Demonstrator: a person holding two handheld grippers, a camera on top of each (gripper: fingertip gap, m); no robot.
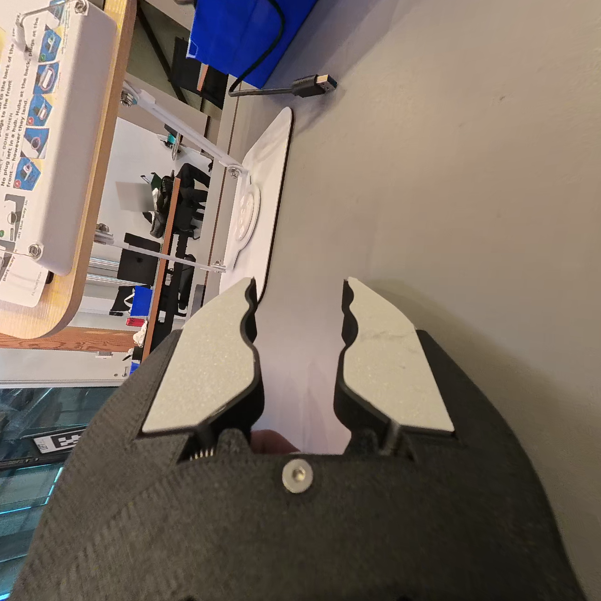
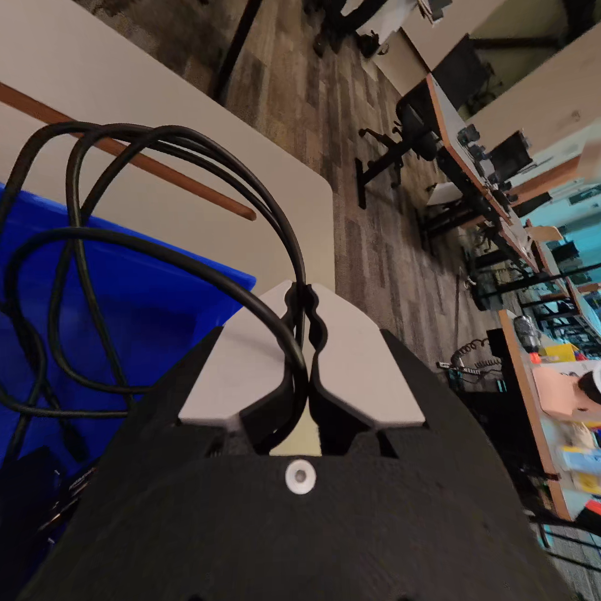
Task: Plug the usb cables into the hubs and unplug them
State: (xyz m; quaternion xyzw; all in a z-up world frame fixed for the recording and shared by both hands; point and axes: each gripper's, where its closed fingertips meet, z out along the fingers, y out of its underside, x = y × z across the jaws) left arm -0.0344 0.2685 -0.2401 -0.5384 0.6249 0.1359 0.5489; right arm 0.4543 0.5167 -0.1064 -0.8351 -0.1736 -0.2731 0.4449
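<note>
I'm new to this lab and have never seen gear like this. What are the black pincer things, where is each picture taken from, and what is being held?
These are two hand-held grippers, one in each of a person's hands, each carrying a camera that looks forward along its two fingers.

The left wrist view shows the left gripper with its jaws apart and nothing between them. Beyond it, on the pale table, lie a white board and a black USB plug whose cable runs to a blue bin.

The right wrist view shows the right gripper with its jaws closed on black cables, which loop up and back over the blue bin. Their ends cannot be followed in this view. No hub is clearly recognisable in either picture.
</note>
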